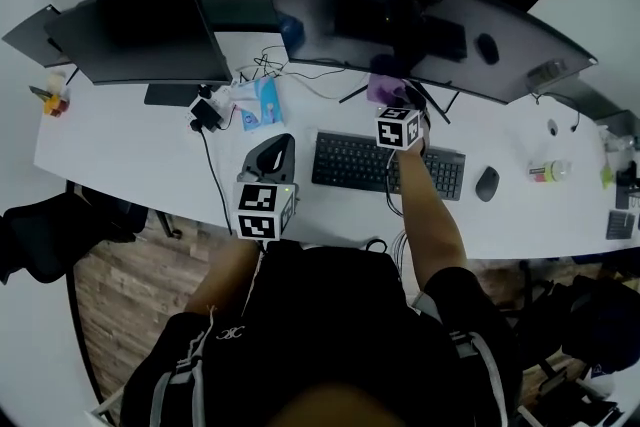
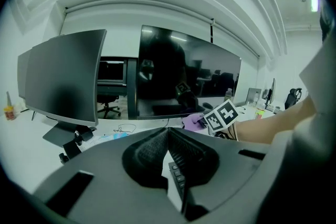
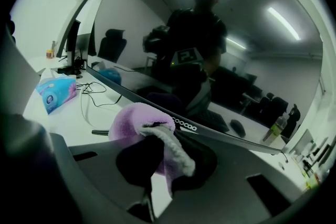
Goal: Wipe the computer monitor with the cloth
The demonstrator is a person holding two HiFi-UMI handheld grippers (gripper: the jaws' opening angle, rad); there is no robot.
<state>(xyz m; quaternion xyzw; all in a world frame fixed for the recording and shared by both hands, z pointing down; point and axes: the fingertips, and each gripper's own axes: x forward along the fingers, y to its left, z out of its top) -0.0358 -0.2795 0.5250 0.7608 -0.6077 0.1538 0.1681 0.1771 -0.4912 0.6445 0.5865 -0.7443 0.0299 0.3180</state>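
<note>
Purple cloth [image 3: 143,126], pinched in the right gripper's [image 3: 163,159] jaws, sits close below the monitor [image 3: 220,50] ahead and likely needs flat, even pressure, while the left gripper's [image 2: 168,152] jaws are closed on nothing.

Purple fleecy cloth [image 1: 384,87] mostly hidden behind right gripper [image 1: 410,105] and its marker cube in head view. Wide curved black monitor [image 3: 220,50]: right end cut off in right gripper view. Print on blue tissue pack [image 3: 55,93] unreadable.

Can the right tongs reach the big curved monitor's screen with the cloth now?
Probably yes: the right tongs hold the purple cloth close before the lower edge of the curved monitor, nothing between.
</note>
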